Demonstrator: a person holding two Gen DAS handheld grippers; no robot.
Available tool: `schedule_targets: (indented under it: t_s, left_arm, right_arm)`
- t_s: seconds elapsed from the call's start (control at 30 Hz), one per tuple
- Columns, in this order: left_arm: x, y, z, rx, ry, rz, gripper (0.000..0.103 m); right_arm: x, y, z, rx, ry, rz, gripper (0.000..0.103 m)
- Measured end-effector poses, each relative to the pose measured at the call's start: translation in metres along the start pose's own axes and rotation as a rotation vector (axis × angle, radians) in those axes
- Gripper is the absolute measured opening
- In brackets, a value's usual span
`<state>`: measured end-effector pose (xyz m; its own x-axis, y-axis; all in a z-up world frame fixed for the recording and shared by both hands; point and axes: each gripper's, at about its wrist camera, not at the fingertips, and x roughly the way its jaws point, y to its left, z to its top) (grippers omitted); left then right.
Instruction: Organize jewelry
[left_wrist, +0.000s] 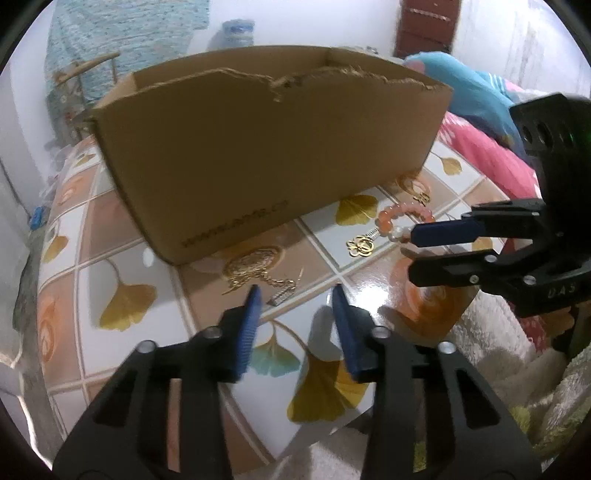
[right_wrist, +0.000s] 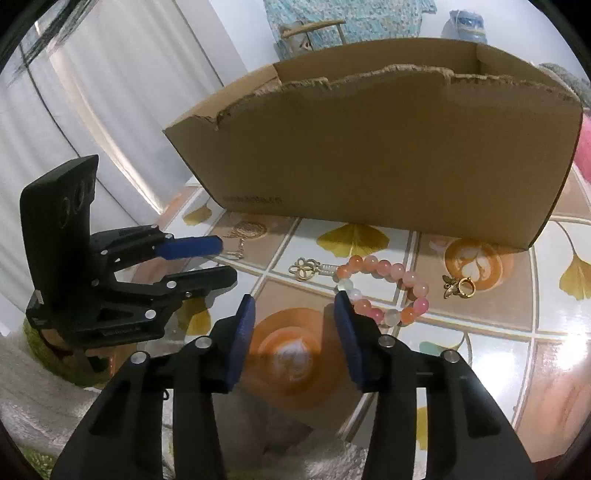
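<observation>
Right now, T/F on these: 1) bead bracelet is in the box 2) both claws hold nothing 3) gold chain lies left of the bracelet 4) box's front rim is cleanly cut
1) False: the bead bracelet lies on the table, in front of the cardboard box.
2) True: left claw and right claw are open, nothing between the pads.
3) True: gold chain lies left of it.
4) False: the rim is torn and ragged.
</observation>
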<state>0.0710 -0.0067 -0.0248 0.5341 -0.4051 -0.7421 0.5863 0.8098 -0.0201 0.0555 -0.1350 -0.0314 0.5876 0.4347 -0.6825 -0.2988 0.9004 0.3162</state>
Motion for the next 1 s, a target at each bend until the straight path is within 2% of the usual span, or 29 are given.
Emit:
schedule_targets:
  t_s: [0.37, 0.47, 0.53, 0.7, 0.9, 1.0]
  left_arm:
    - [0.006, 0.000, 0.008, 0.063, 0.028, 0.002, 0.025]
    - [0.007, -0.001, 0.008, 0.084, 0.034, 0.015, 0.018]
    - [0.007, -0.001, 0.008, 0.088, 0.041, 0.016, 0.010]
    - [0.005, 0.000, 0.008, 0.103, 0.054, 0.022, 0.001]
    - [0.003, -0.001, 0.004, 0.092, 0.050, 0.028, 0.001]
    - [0.001, 0.000, 0.001, 0.078, 0.047, 0.039, 0.001]
  right_arm:
    - [0.008, -0.008, 0.004, 0.013, -0.004, 0.001, 0.042]
    - [0.006, -0.011, 0.003, 0.014, -0.007, 0.002, 0.042]
    - [0.004, -0.013, 0.003, 0.016, -0.009, 0.003, 0.042]
    - [0.001, -0.016, 0.003, 0.026, -0.015, 0.004, 0.042]
    - [-0.002, -0.020, 0.003, 0.028, -0.018, -0.017, 0.042]
    - [-0.004, -0.022, 0.004, 0.027, -0.016, -0.049, 0.034]
